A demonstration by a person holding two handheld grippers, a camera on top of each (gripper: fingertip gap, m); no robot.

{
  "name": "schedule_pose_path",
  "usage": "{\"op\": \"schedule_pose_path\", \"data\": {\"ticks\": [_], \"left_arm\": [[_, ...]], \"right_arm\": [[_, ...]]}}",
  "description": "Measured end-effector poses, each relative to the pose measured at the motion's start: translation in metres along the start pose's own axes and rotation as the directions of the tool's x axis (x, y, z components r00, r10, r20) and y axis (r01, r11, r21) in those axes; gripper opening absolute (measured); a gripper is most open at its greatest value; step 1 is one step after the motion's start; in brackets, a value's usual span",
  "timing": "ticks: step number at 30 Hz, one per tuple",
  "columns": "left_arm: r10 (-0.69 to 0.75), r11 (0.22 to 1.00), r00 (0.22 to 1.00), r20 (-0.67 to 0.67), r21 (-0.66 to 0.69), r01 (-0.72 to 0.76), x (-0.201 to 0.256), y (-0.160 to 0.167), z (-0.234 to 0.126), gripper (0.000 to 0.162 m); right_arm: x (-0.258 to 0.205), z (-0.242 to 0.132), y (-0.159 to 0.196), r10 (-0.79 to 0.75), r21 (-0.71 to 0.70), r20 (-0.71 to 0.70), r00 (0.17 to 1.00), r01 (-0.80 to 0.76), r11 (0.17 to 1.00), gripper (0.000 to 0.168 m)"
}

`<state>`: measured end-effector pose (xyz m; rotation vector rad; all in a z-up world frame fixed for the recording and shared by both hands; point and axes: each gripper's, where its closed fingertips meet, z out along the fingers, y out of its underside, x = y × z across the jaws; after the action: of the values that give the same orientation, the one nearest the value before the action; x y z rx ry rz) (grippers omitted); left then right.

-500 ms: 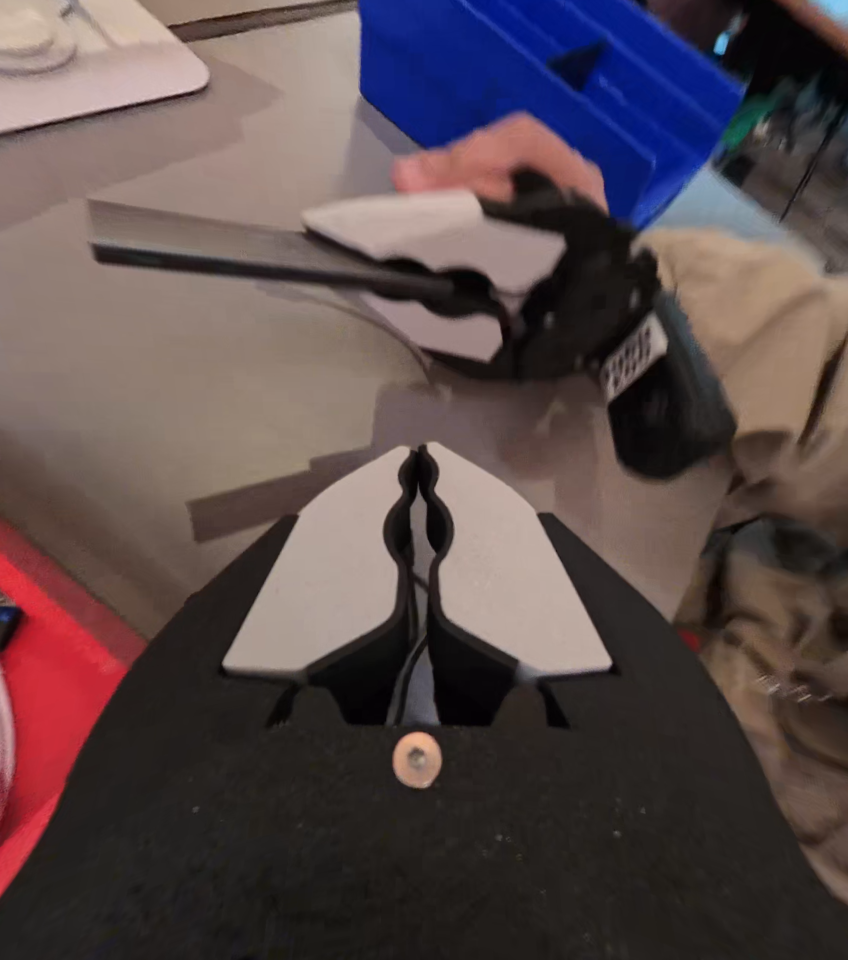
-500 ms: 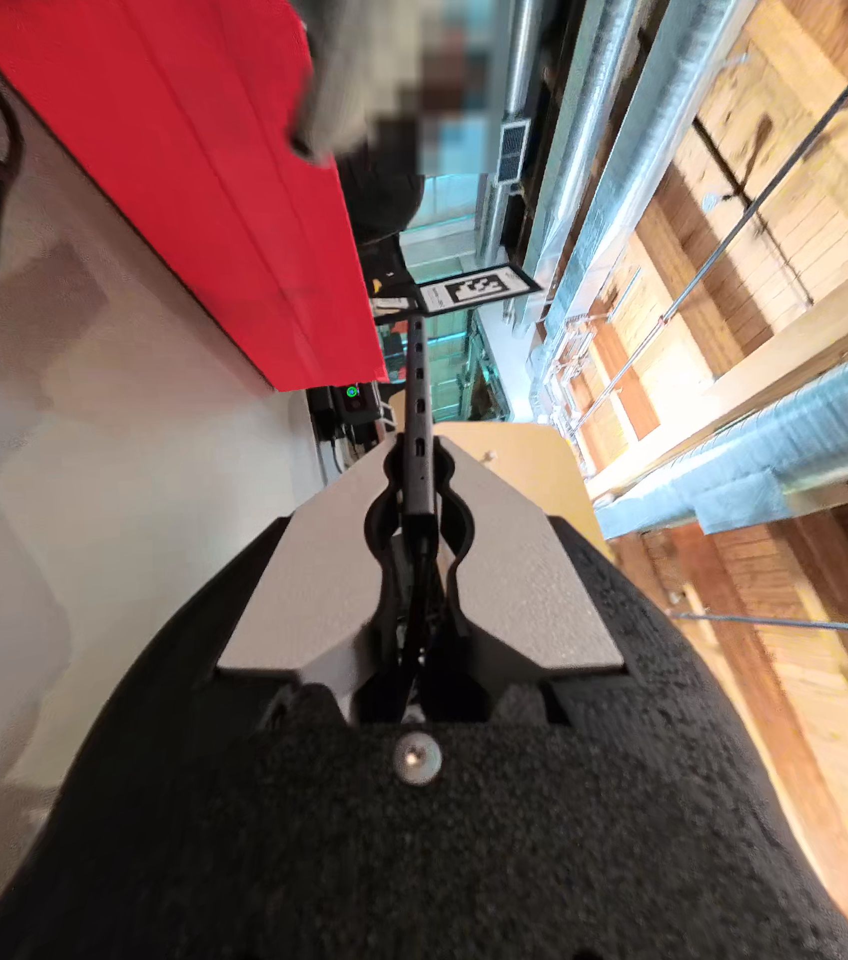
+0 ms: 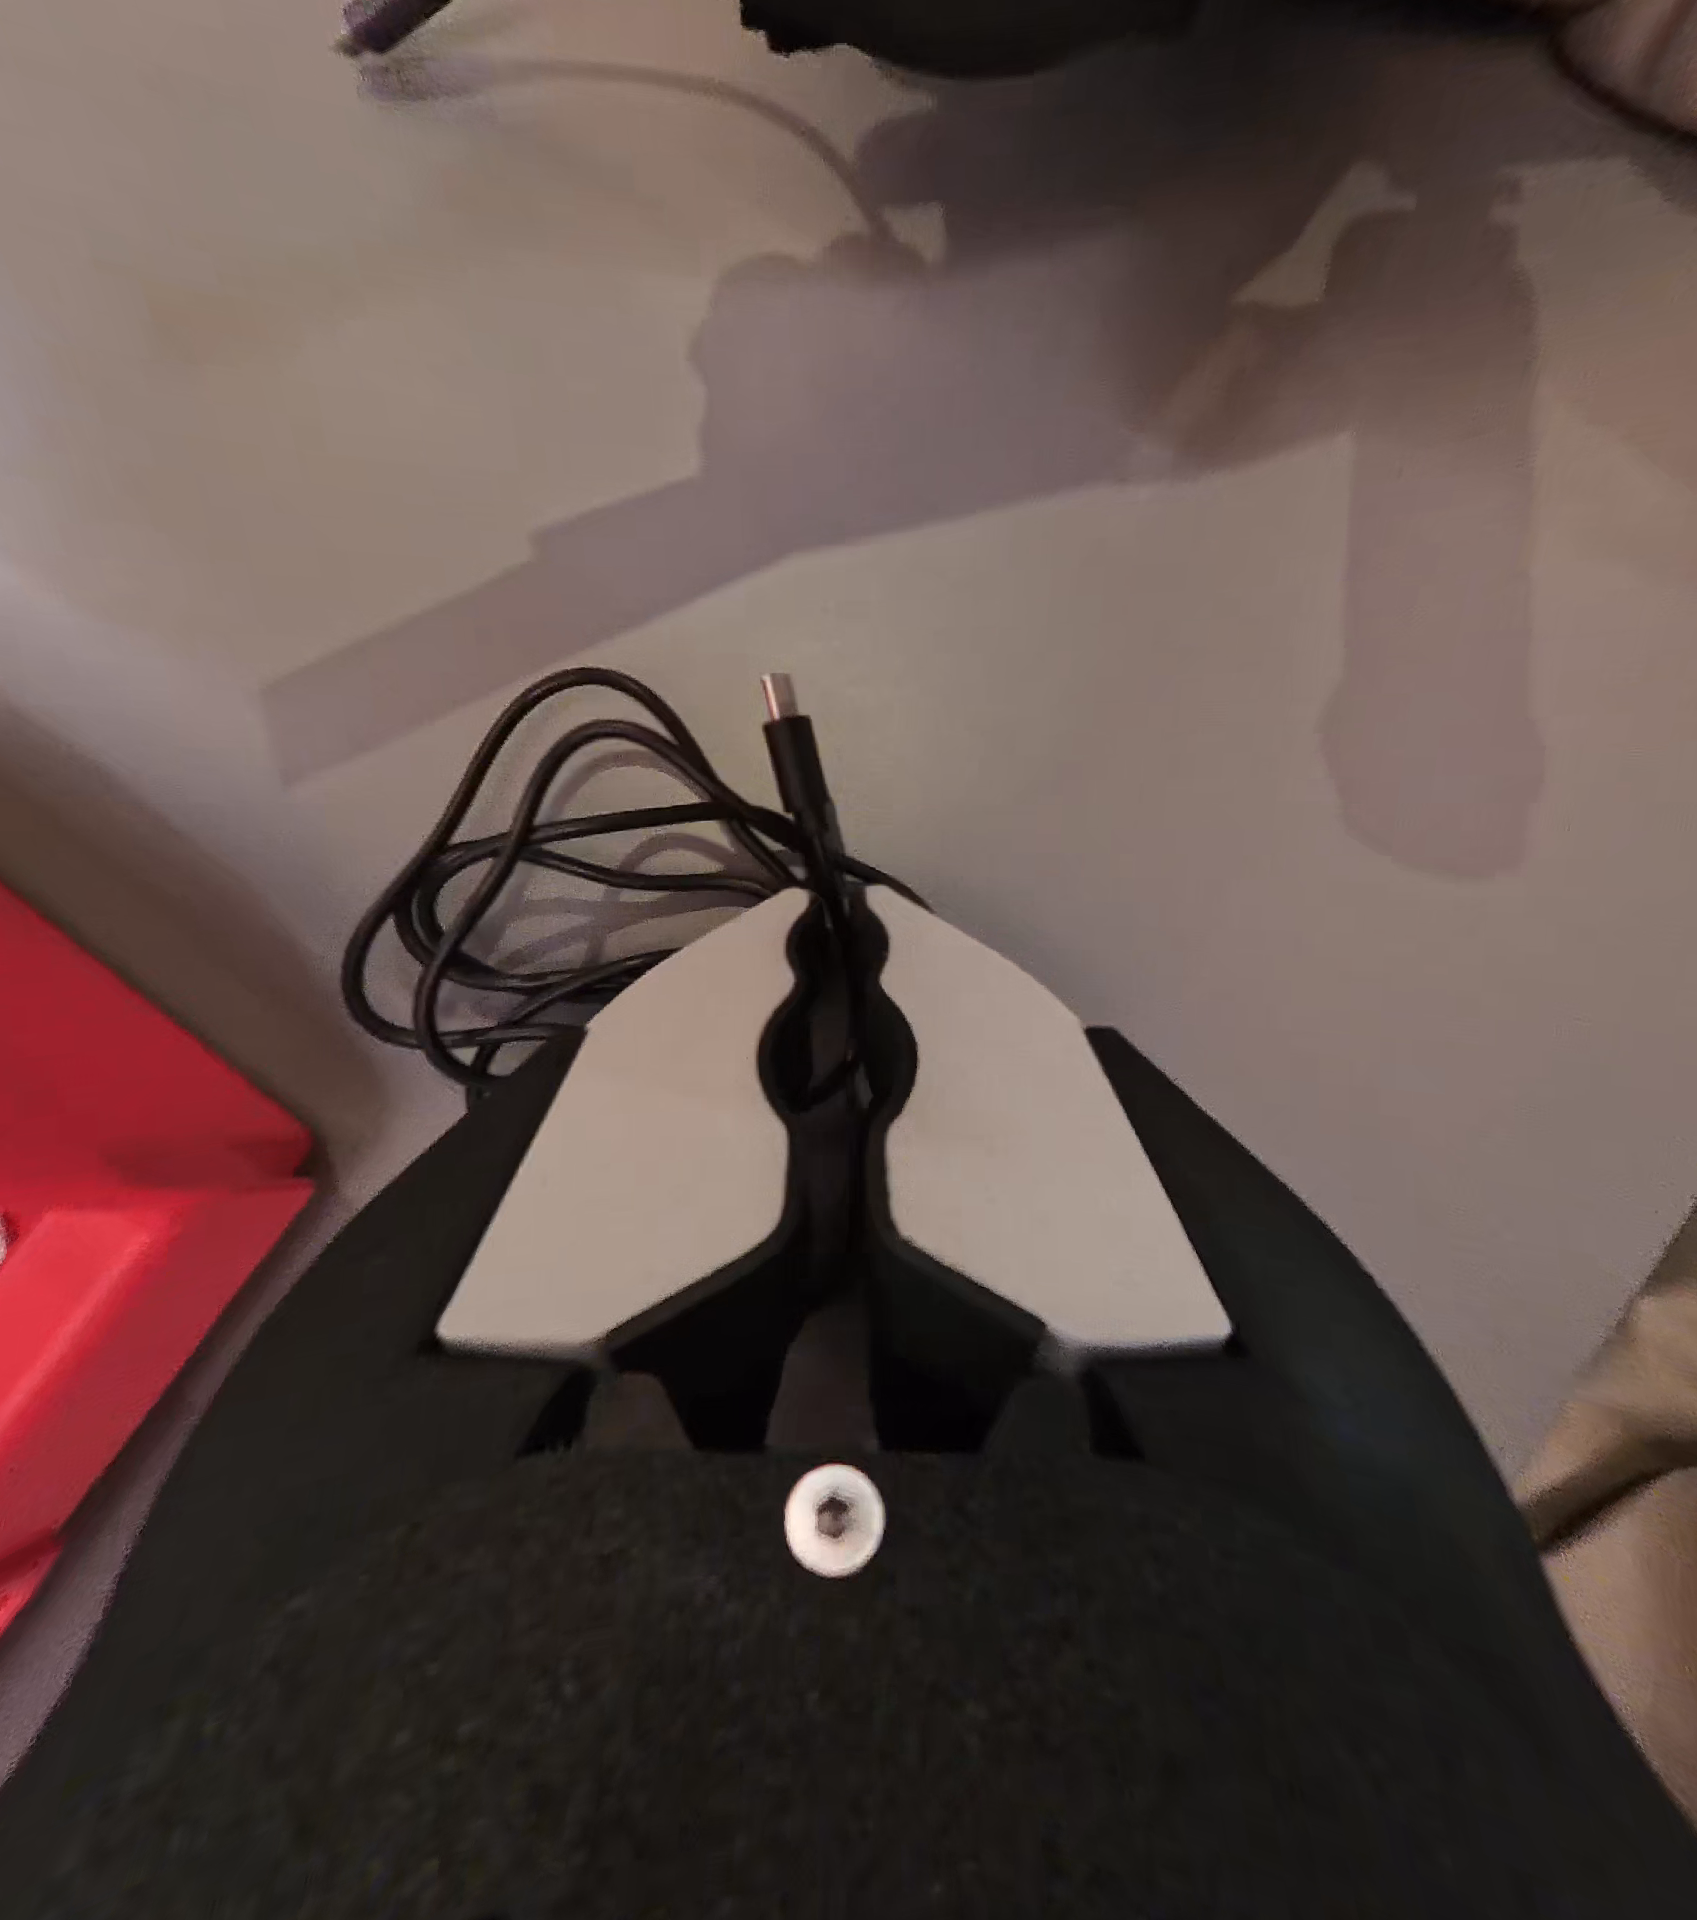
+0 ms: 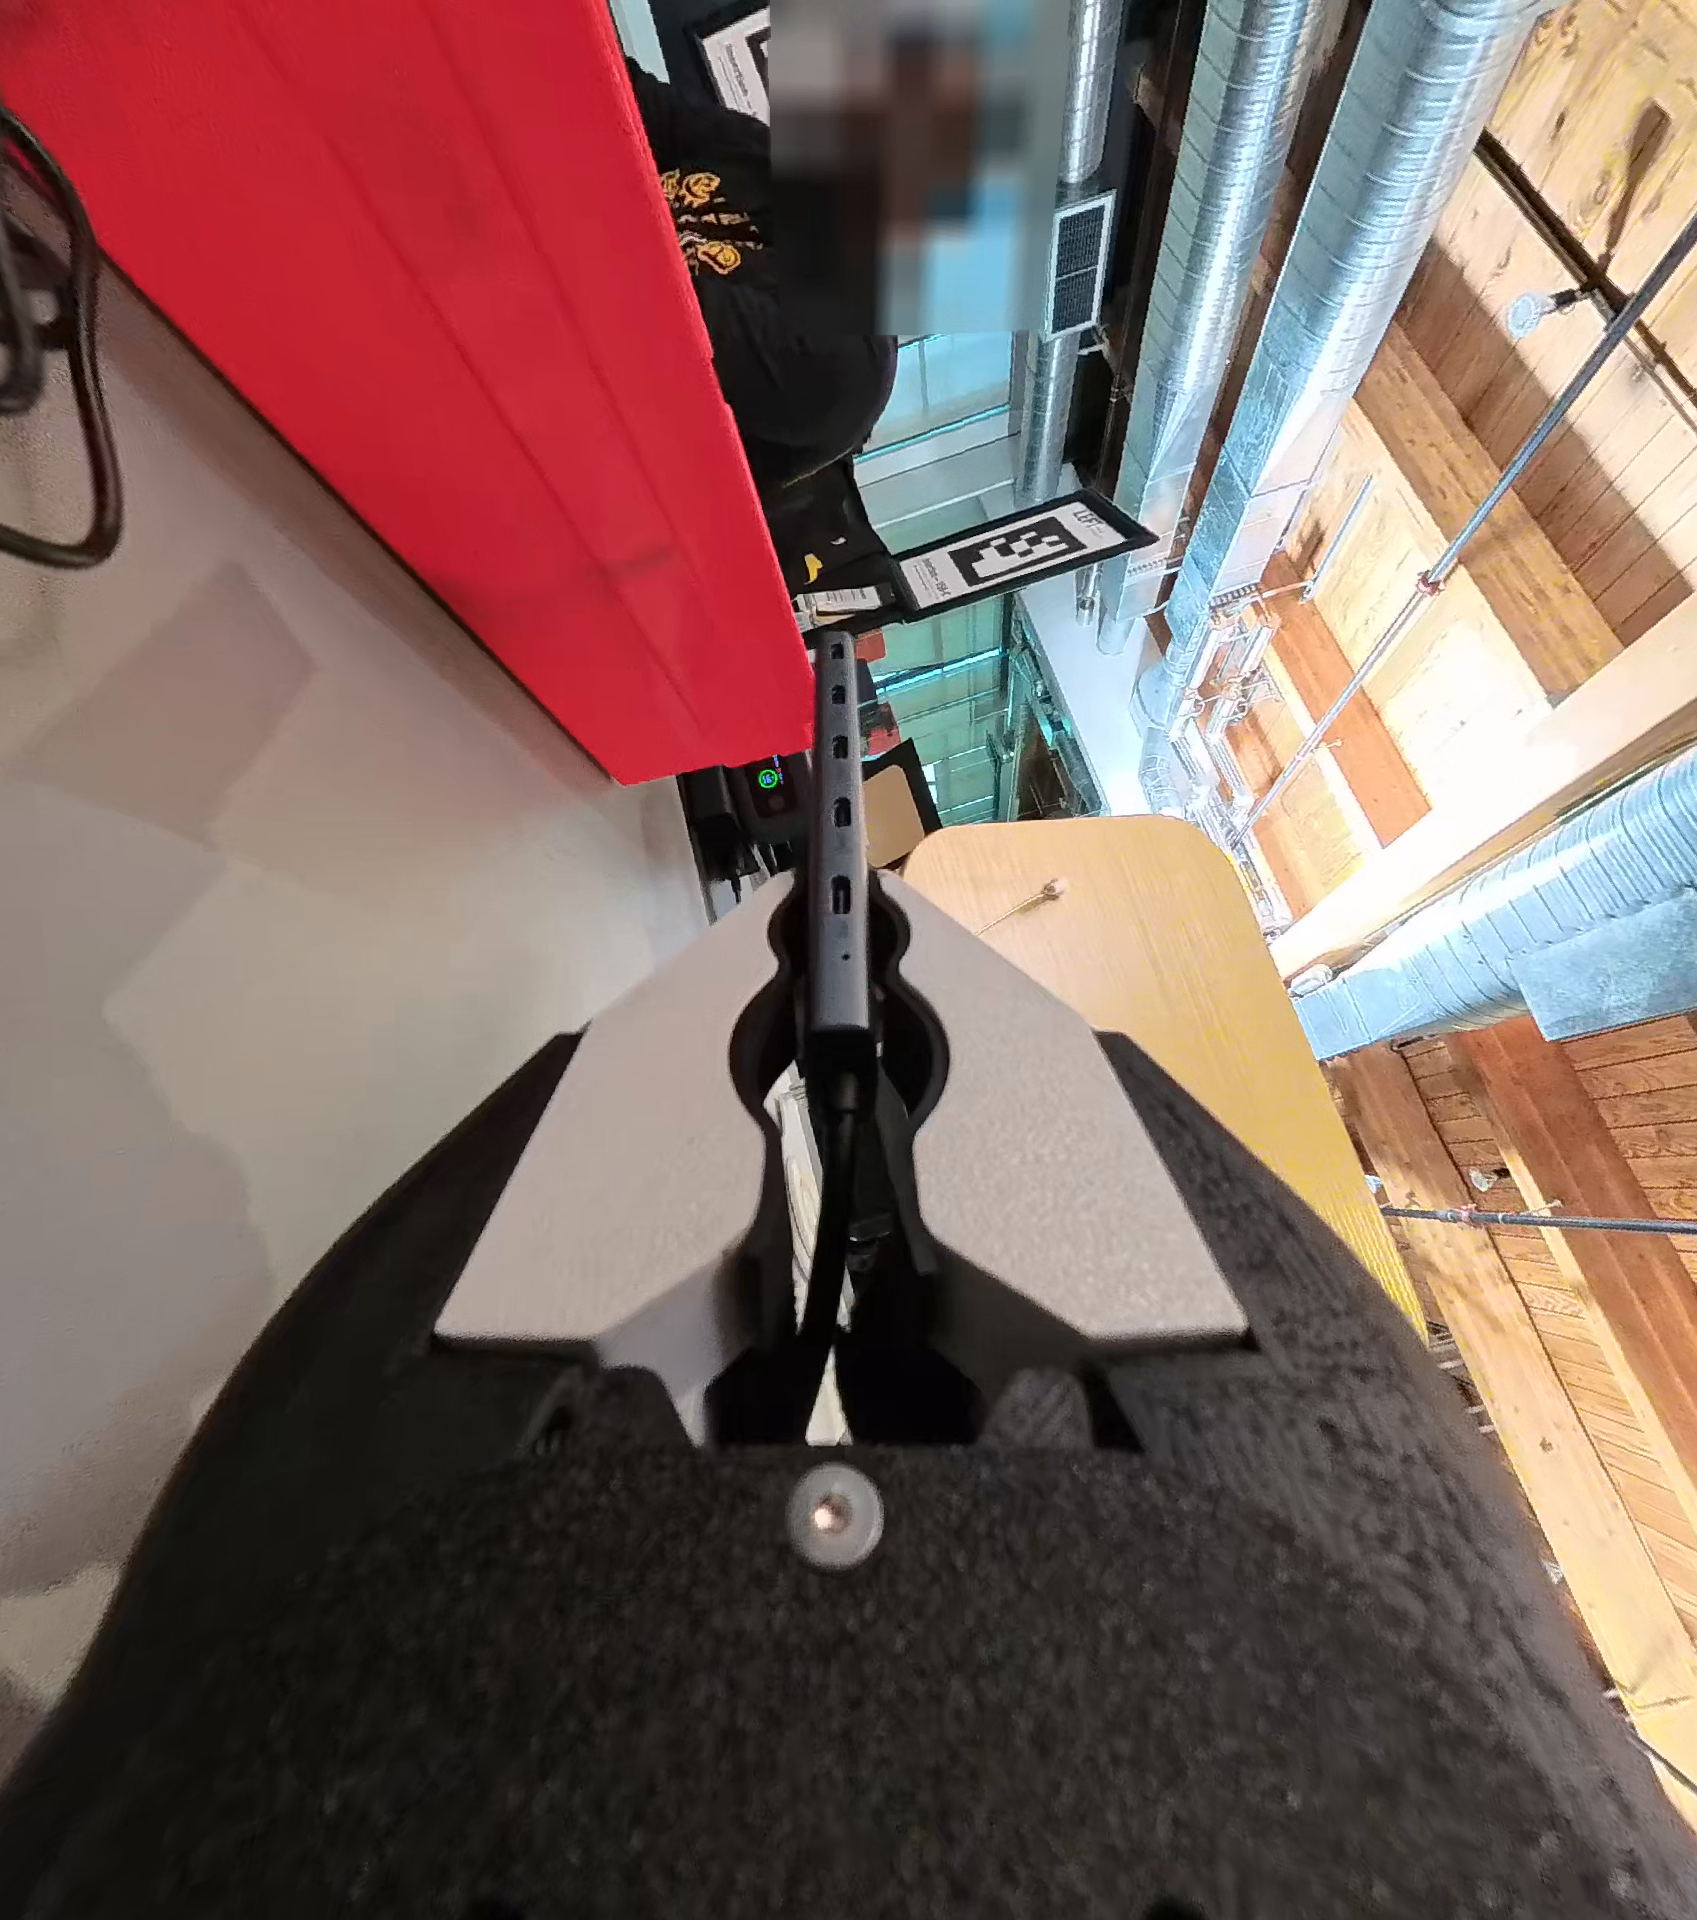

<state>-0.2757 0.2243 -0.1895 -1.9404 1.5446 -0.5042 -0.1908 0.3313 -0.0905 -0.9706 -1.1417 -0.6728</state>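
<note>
While your left hand-held gripper [image 3: 839, 914] is pinching a black cable [image 3: 553, 883] just behind its plug, you have the metal plug tip [image 3: 779, 694] sticking out forward past the fingertips, and the slack hangs in loose loops beside the left finger above the grey desk [image 3: 1239, 831]. That cable is light and limp, so a grip close to the stiff plug body gives you the most control of the tip. Your right hand-held gripper [image 4: 839, 914] is clamped on a slim dark grey hub [image 4: 836, 821] near its corded end, port edge facing the camera. It looks rigid and smooth, so it could pivot in the pinch. A red bin [image 3: 23, 1195] sits at the left; whether the cable loops touch the desk is hard to tell.
</note>
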Motion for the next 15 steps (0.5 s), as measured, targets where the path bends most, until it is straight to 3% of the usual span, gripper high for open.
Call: {"op": "schedule_pose_path", "data": {"ticks": [6, 8, 11, 15], "left_arm": [[-0.075, 0.997, 0.996, -0.043, -0.009, 0.075, -0.003, -0.001, -0.002, 0.003], [-0.143, 0.986, 0.983, -0.118, 0.069, 0.152, -0.002, -0.018, -0.014, 0.002], [-0.285, 0.907, 0.914, -0.290, 0.226, 0.355, -0.006, -0.059, -0.047, 0.002], [-0.363, 0.830, 0.837, -0.409, 0.266, 0.490, -0.015, -0.080, -0.069, 0.002]], "right_arm": [[-0.001, -0.001, -0.004, -0.009, 0.017, 0.001, 1.000, 0.009, 1.000, 0.007], [0.000, -0.003, -0.010, -0.020, 0.037, -0.005, 1.000, 0.020, 0.999, 0.007], [0.008, -0.009, -0.025, -0.028, 0.094, -0.049, 0.998, 0.032, 0.995, 0.008], [0.014, -0.021, -0.052, -0.076, 0.198, -0.112, 0.991, 0.098, 0.975, 0.007]]}}
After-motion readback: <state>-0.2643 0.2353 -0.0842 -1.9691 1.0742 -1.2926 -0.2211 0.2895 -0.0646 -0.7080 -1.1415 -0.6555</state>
